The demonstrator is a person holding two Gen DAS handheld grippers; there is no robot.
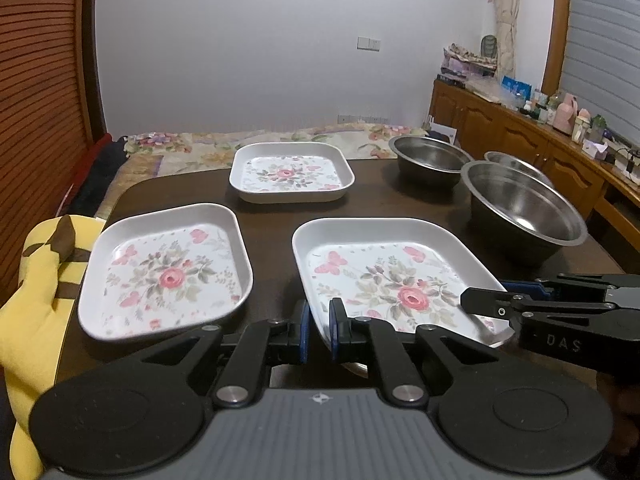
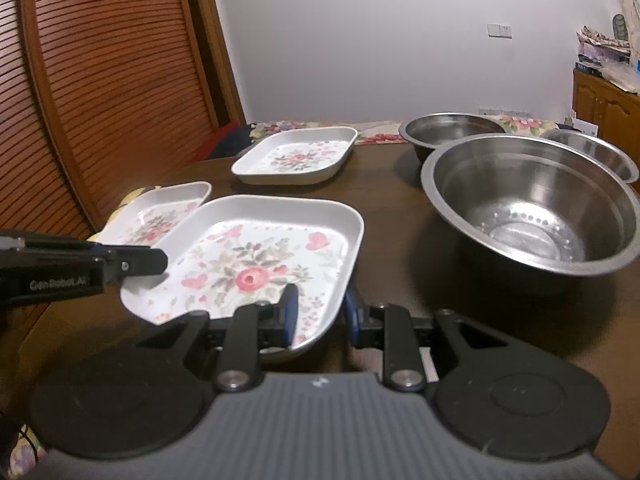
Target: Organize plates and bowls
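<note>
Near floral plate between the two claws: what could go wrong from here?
1. The left claw and right claw each straddle only the near plate's rim at a corner; with so shallow a hold it may slip or tip.
2. The left plate lies close beside it, near the table edge; a sideways swing might knock it.
3. The large steel bowl stands close on the right and could be bumped.

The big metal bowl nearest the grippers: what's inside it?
The big metal bowl holds nothing visible: a bare shiny bottom with a ring of small dots. Its near inner wall is hidden by the rim.
</note>
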